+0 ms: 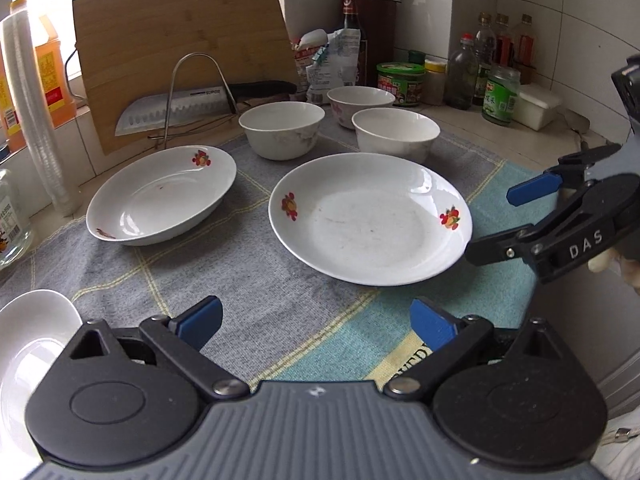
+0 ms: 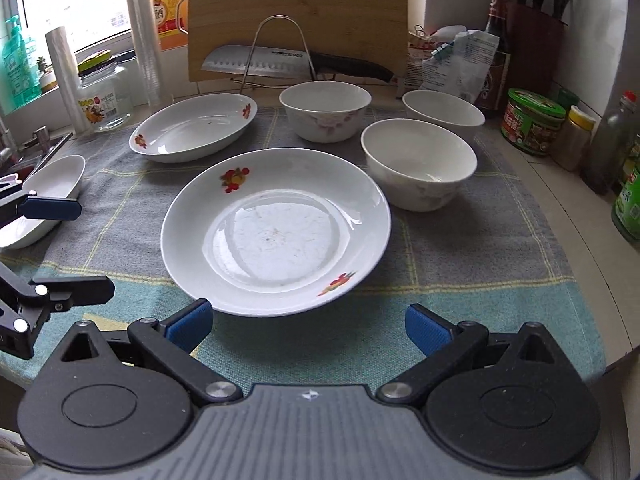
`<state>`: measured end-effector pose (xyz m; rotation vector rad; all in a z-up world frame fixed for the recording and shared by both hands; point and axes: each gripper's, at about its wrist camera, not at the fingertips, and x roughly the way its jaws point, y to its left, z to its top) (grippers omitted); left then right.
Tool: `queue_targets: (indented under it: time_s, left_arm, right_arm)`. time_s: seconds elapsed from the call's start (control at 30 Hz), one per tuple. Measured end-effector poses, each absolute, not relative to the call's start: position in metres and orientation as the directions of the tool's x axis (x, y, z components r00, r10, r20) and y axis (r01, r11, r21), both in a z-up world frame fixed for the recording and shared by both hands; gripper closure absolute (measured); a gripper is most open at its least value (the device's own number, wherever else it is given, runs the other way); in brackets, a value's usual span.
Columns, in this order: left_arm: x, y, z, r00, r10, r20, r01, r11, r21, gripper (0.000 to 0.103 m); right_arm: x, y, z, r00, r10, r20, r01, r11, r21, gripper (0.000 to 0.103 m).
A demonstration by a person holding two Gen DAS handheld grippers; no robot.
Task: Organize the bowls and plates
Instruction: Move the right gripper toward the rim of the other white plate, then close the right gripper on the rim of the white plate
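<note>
A round white plate [image 1: 370, 218] [image 2: 276, 230] with red flower prints lies in the middle of the checked cloth. An oval flowered dish [image 1: 162, 194] [image 2: 194, 128] sits to its left and further back. Three white bowls stand behind: one [image 1: 282, 130] [image 2: 325, 110] at the centre, one [image 1: 396, 134] [image 2: 419, 162] at the right front, one [image 1: 360, 104] [image 2: 443, 114] at the right rear. A plain white dish [image 1: 34, 344] [image 2: 44, 200] lies at the left edge. My left gripper [image 1: 316, 322] is open over bare cloth. My right gripper [image 2: 308, 326] is open just short of the round plate's near rim.
A bamboo cutting board [image 1: 184, 52] and a knife [image 2: 288, 62] on a wire rack stand at the back. Jars and bottles [image 2: 536, 120] line the right side, a knife block [image 2: 534, 20] stands behind. Plastic cup stacks [image 1: 30, 112] and a glass jar [image 2: 104, 98] stand left, a sink [image 2: 24, 156] beyond.
</note>
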<state>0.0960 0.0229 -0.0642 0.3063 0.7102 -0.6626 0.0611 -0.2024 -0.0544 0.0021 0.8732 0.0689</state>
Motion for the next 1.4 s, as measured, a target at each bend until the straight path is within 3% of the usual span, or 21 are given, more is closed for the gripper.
queue_targets:
  time_s: [0.4,1.0,1.4]
  left_arm:
    - [0.118,0.001,-0.103,0.430,-0.517,-0.740,0.794,0.607,0.037,0.003]
    - [0.144,-0.021,-0.108,0.431,-0.541,-0.722,0.790,0.613,0.012,0.000]
    - [0.149,-0.018,-0.108,0.398,-0.580,-0.711,0.832,0.555,0.012,0.000]
  right_arm:
    - [0.085,-0.207,-0.058,0.562,0.005,-0.827,0.058,0.997,0.045,0.000]
    - [0.154,-0.232,-0.087,0.480,0.154,-0.864,-0.079,0.988,0.132,0.000]
    - [0.170,-0.230,-0.088,0.446,0.162,-0.880,-0.107,0.986,0.128,0.000]
